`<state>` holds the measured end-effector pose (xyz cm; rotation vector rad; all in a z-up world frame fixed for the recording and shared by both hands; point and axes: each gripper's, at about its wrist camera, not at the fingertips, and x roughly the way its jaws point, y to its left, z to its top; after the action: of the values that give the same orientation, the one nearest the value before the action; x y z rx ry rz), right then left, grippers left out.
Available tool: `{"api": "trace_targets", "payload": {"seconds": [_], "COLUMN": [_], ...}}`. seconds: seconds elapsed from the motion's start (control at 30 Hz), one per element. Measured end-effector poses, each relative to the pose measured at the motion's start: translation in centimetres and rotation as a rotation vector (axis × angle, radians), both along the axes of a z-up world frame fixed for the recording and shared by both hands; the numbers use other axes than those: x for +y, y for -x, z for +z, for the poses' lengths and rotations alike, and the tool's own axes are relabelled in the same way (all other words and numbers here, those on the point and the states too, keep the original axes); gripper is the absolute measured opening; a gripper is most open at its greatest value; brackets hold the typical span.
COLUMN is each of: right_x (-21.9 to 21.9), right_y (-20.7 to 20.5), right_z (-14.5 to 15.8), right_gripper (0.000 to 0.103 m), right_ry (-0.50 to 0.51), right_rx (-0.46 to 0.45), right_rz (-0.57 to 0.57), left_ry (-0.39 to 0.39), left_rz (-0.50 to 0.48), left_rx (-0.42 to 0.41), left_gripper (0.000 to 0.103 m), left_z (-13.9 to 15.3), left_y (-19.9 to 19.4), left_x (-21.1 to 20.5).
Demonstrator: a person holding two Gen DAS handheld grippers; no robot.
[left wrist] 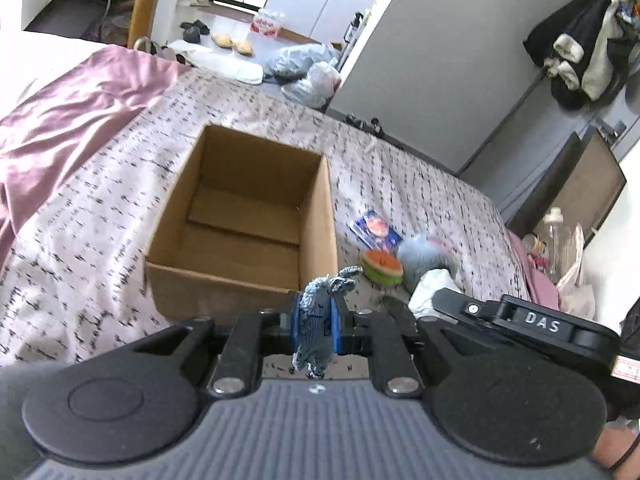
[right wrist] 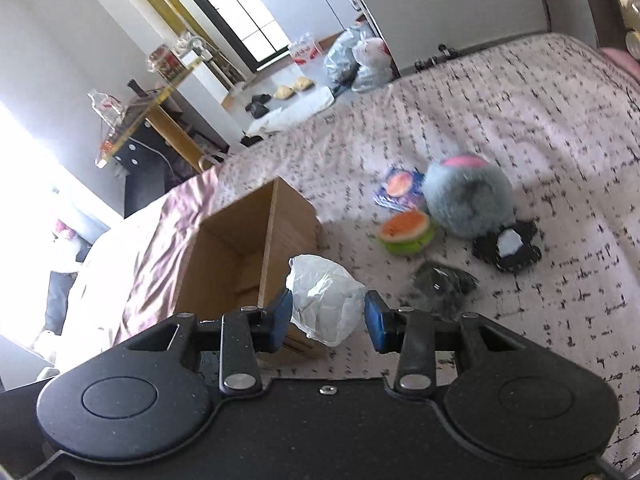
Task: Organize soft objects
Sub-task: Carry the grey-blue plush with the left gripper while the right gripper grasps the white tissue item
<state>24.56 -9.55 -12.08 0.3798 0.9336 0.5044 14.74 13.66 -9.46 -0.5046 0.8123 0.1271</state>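
My left gripper [left wrist: 316, 322] is shut on a small blue-grey knitted toy [left wrist: 320, 316], held just in front of the near wall of an open cardboard box [left wrist: 240, 280] on the bed. My right gripper [right wrist: 328, 320] is shut on a crumpled white soft bundle [right wrist: 324, 298], beside the box's right wall [right wrist: 288, 224]. On the bed lie a grey fluffy ball with a pink patch [right wrist: 466, 196], a watermelon-slice toy [right wrist: 406, 232], a black item with a pale blue centre [right wrist: 508, 246], a dark bundle [right wrist: 440, 282] and a blue packet [right wrist: 400, 188]. The box looks empty inside.
A pink satin blanket [left wrist: 72, 120] covers the bed's left part. Plastic bags [left wrist: 308, 72] lie on the floor beyond the bed. A wooden table [right wrist: 160, 120] stands at the back left. Bottles and bags [left wrist: 560, 248] sit beside the bed's right edge.
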Motion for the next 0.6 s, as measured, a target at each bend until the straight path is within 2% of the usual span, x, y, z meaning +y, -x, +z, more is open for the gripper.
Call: {"api": "trace_targets", "payload": {"seconds": [0.17, 0.33, 0.6], "right_x": [1.4, 2.8, 5.3], "right_y": [0.4, 0.3, 0.1], "right_z": [1.1, 1.9, 2.4], "right_gripper": [0.039, 0.039, 0.039], "right_ry": [-0.016, -0.081, -0.072], "right_rx": [-0.026, -0.017, -0.030], "right_rz": [0.009, 0.019, 0.064], "left_ry": [-0.011, -0.020, -0.014], "left_rz": [0.019, 0.033, 0.061], "left_rx": [-0.022, -0.041, -0.040], "left_gripper": [0.014, 0.014, 0.014], "left_z": [0.9, 1.7, 1.4], "left_y": [0.2, -0.1, -1.3], "left_x": [1.7, 3.2, 5.5]}}
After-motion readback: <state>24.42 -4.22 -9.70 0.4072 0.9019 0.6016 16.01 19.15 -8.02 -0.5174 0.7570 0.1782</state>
